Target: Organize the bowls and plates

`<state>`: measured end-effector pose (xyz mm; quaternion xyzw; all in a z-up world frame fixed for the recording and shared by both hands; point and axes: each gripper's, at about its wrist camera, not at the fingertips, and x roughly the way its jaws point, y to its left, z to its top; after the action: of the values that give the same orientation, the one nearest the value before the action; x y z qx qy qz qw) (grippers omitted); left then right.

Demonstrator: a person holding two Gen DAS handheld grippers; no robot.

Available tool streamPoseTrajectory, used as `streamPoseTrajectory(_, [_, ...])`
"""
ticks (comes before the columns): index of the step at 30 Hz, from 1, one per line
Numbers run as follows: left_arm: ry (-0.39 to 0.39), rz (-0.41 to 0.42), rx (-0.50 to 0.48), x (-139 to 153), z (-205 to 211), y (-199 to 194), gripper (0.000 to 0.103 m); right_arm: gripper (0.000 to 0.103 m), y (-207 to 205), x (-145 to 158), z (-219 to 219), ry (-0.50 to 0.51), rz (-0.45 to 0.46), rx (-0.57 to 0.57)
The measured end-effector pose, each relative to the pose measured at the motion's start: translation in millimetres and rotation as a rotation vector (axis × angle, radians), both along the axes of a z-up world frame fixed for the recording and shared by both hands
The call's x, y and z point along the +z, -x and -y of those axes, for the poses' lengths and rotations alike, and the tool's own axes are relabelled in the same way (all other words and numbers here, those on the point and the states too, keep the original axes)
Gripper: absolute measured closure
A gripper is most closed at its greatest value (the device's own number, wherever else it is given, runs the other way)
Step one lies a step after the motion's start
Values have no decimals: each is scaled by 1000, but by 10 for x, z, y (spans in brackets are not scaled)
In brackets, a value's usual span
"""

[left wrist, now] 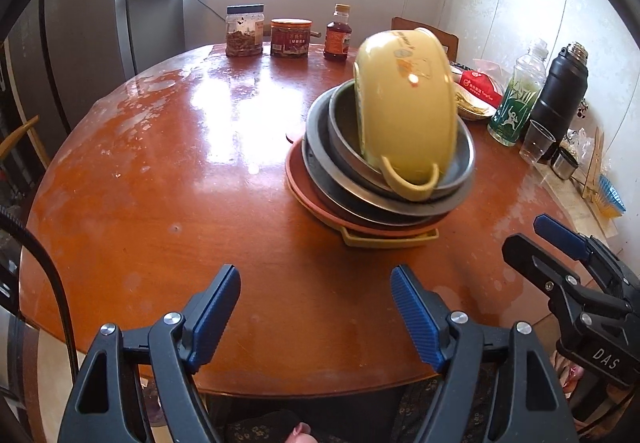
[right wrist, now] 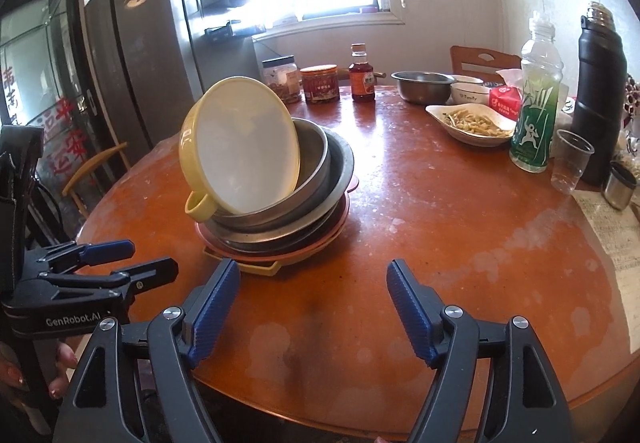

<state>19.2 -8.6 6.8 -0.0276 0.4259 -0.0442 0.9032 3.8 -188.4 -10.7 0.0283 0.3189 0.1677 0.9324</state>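
Observation:
A yellow bowl with a handle [left wrist: 408, 111] [right wrist: 240, 147] stands tilted on its edge inside two nested metal bowls [left wrist: 456, 167] [right wrist: 320, 171]. These sit on pink plates [left wrist: 320, 199] [right wrist: 320, 247] and a yellow tray [left wrist: 384, 241] [right wrist: 256, 268] on the round wooden table [left wrist: 180, 183] [right wrist: 440, 223]. My left gripper [left wrist: 316, 295] is open and empty, near the table's front edge, short of the stack. My right gripper [right wrist: 312, 289] is open and empty, in front of the stack; it also shows in the left wrist view [left wrist: 528, 231].
Jars [left wrist: 245, 30] and a sauce bottle [left wrist: 338, 33] stand at the far edge. A metal bowl [right wrist: 422, 85], a white bowl [right wrist: 468, 93], a dish of food [right wrist: 468, 123], a green bottle [right wrist: 534, 115], a black flask [right wrist: 598, 99] and a plastic cup [right wrist: 570, 159] crowd the right side.

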Motion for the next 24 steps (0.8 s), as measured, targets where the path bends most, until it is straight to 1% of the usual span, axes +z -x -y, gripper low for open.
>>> streamPoseTrajectory(3, [-8,4,1,-11,65,47,25,25,60,0,29,-4,4,-7])
streamPoseTrajectory(8, [-15,4,34,-53,99,110,25,25,142,-42,50,7,7,-16])
streamPoseTrajectory(16, [-28,-13,30,-147,161,168,25,24,205,-176,34,6,-16,-7])
streamPoseTrajectory(24, [-31,-18,36,-173,139,190,25,24,214,-212,30,1,-21,-8])
